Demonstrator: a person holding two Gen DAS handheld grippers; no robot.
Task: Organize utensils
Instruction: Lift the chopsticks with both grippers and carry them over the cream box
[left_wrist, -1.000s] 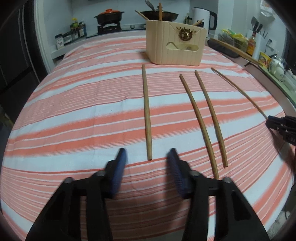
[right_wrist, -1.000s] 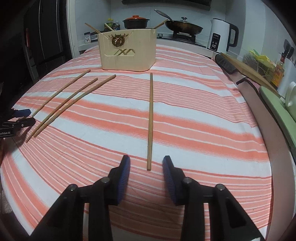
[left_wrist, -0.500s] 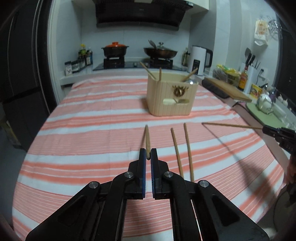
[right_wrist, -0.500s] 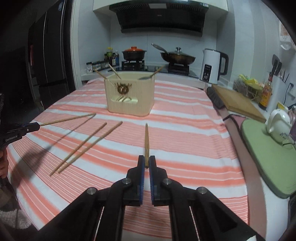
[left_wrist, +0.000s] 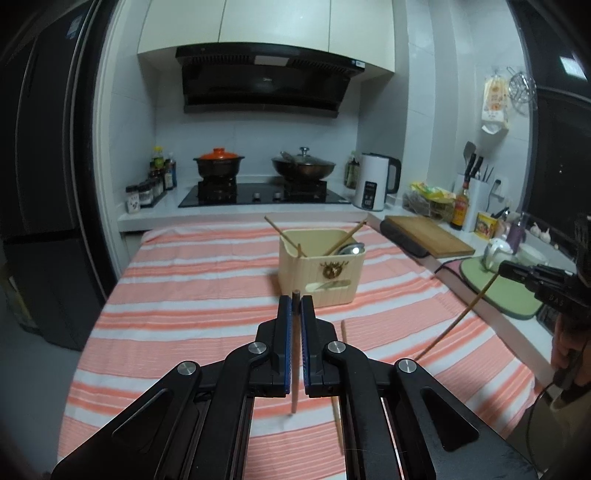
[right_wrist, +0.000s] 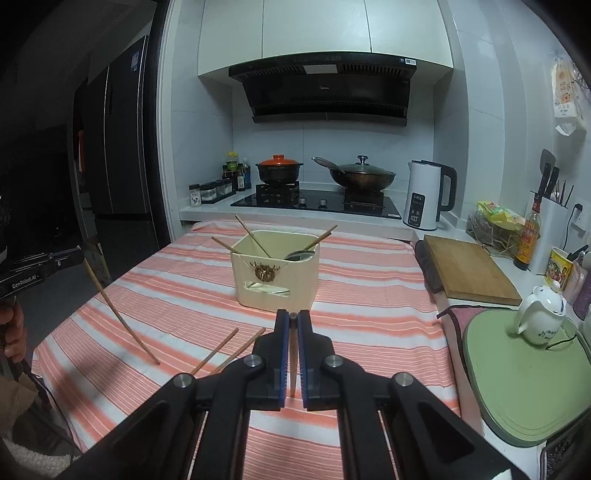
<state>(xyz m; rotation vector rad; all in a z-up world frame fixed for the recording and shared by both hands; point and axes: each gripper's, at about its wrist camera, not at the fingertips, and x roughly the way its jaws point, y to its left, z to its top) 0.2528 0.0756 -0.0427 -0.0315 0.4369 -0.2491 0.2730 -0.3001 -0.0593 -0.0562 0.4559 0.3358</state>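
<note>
Jaws first: left gripper (left_wrist: 295, 300) is clamped on a chopstick (left_wrist: 294, 391), which hangs below the blue pads and pokes up a little above the tips. Right gripper (right_wrist: 293, 317) is likewise clamped on its own chopstick (right_wrist: 292, 363), again hanging between the pads. Both sticks are lifted clear of the striped cloth (right_wrist: 369, 325).

Left to right in the right wrist view:
- left gripper body at the far left edge, its chopstick slanting down with the low end near the cloth (contact not clear)
- two loose chopsticks (right_wrist: 216, 350) lying side by side on the cloth, partly hidden behind the right gripper's frame
- cream utensil holder (right_wrist: 275, 273) standing upright mid-bench, further back, with three chopsticks leaning out of it and a spoon bowl showing inside
- wooden cutting board (right_wrist: 467, 269) on the counter to the right
- green mat (right_wrist: 524, 380) carrying a white teapot (right_wrist: 541, 319)

Left wrist view: same holder (left_wrist: 319, 267) sits just beyond the left tips. One loose chopstick (left_wrist: 344, 332) shows on the cloth right of the jaws. Right gripper (left_wrist: 506, 267) enters from the right edge, held in a person's hand (left_wrist: 565, 350), its chopstick angled down toward the cloth.

Back wall: hob with an orange-lidded pot (right_wrist: 279, 170), a lidded wok (right_wrist: 364, 177) and a white kettle (right_wrist: 428, 195).
</note>
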